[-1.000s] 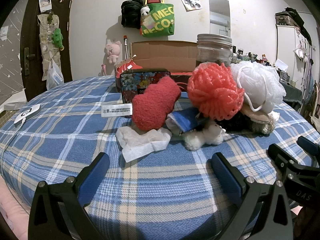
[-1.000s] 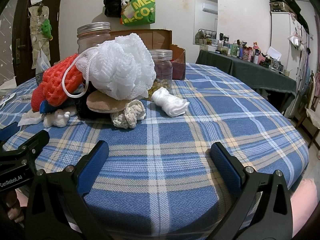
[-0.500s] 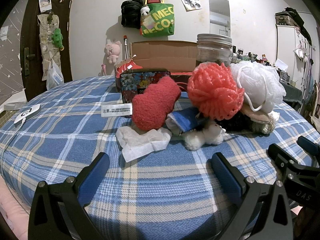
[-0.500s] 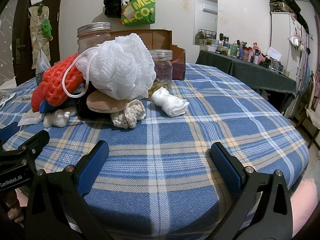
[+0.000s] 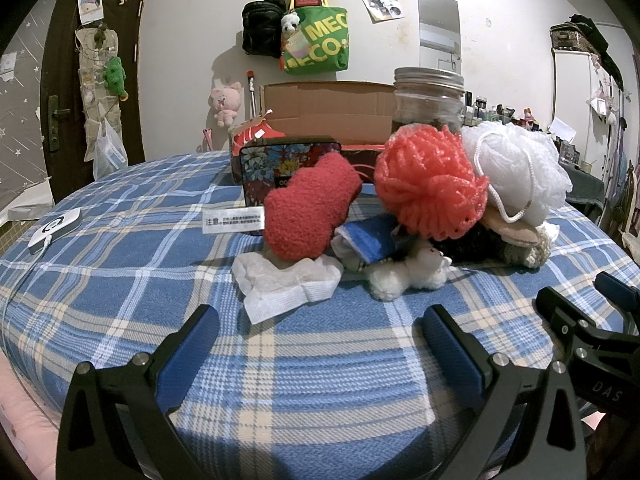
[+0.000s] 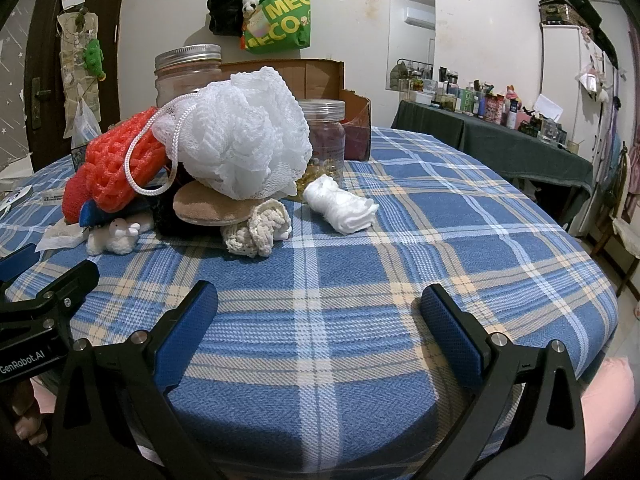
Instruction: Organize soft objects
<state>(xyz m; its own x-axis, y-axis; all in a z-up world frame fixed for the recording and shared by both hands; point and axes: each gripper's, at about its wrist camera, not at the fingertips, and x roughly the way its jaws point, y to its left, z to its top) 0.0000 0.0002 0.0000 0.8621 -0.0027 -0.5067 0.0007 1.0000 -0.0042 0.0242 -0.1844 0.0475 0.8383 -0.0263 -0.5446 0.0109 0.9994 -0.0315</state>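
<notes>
A pile of soft things lies on the blue plaid table (image 5: 120,280): a red fuzzy cloth (image 5: 308,216), a coral mesh puff (image 5: 428,184), a white mesh puff (image 6: 240,136), a white gauze pad (image 5: 284,284), a small white plush (image 5: 408,274), a tan pad (image 6: 212,210), a cream knitted roll (image 6: 256,228) and a rolled white cloth (image 6: 340,206). My left gripper (image 5: 320,344) is open and empty, short of the gauze pad. My right gripper (image 6: 318,320) is open and empty, short of the knitted roll.
Behind the pile stand a cardboard box (image 5: 332,112), a floral tin (image 5: 288,168), a big glass jar (image 5: 428,100) and a smaller jar (image 6: 322,136). A white device (image 5: 54,228) lies at the table's left. A dark side table (image 6: 500,144) with bottles stands right.
</notes>
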